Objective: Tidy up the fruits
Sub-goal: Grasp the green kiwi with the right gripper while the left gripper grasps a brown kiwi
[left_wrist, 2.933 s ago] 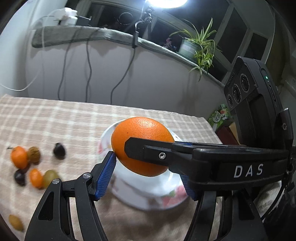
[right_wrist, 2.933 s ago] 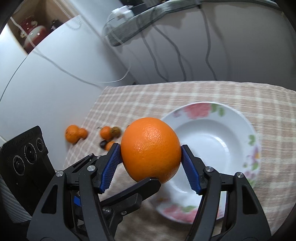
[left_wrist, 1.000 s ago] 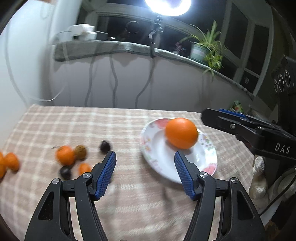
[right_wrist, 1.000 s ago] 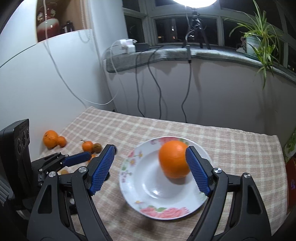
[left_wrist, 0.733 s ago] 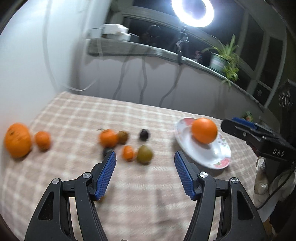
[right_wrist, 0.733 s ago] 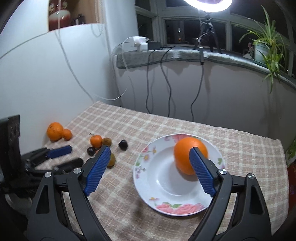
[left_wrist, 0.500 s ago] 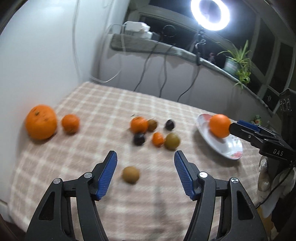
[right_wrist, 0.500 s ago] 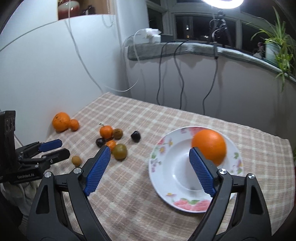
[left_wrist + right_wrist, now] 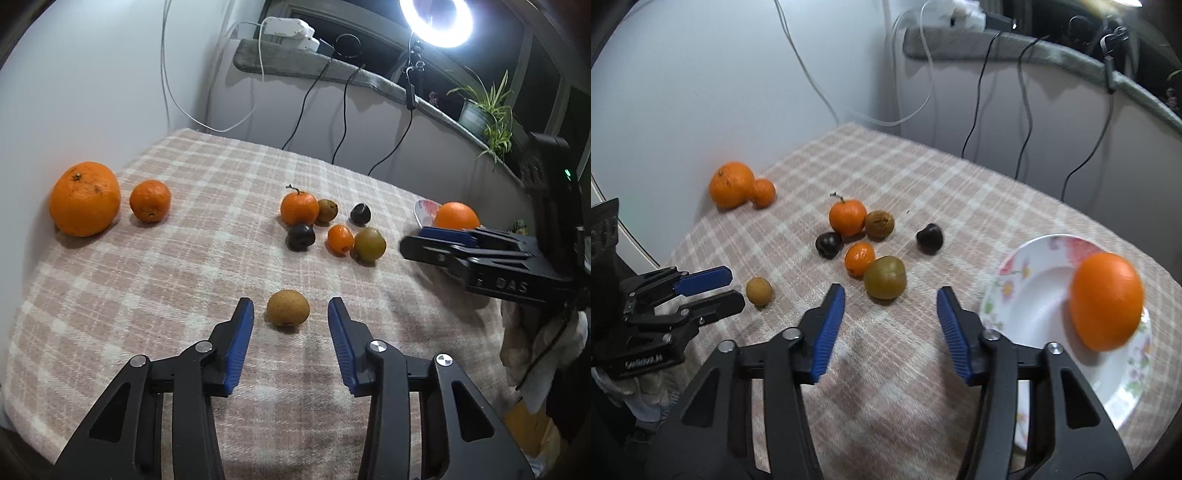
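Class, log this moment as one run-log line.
left gripper: closing, round brown fruit ahead, untouched | right gripper: closing, empty | large orange: on floral white plate

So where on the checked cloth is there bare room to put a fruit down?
Free: the checked cloth between the two oranges by the wall and the middle cluster; the white flowered plate beside its big orange. Crowded: that cluster.

Woven checked tablecloth (image 9: 155, 280) — matt; plate (image 9: 1034, 295) — glossy.
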### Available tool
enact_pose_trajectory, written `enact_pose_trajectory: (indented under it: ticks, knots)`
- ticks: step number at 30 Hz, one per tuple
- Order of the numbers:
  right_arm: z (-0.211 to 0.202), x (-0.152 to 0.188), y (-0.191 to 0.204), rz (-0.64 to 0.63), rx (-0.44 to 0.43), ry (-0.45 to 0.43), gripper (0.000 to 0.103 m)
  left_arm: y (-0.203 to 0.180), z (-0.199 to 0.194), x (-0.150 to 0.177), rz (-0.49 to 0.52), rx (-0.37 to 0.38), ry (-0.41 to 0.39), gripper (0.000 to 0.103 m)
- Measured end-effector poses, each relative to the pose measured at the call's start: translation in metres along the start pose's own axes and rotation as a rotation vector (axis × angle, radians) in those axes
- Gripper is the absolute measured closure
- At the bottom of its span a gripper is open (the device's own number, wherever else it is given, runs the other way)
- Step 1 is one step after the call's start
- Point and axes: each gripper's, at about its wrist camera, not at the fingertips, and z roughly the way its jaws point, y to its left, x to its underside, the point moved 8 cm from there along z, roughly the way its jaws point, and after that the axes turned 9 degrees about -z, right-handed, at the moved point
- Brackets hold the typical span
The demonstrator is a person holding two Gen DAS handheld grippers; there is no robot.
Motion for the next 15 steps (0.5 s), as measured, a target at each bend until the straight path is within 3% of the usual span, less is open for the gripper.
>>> enact_pose_trajectory:
  ticks: [15]
  knots:
    - [0.041,-0.003,0.008,-0.058,0.011,0.086,0.06,0.002,0.014,0.004,0.004,-0.003,0.033,0.074]
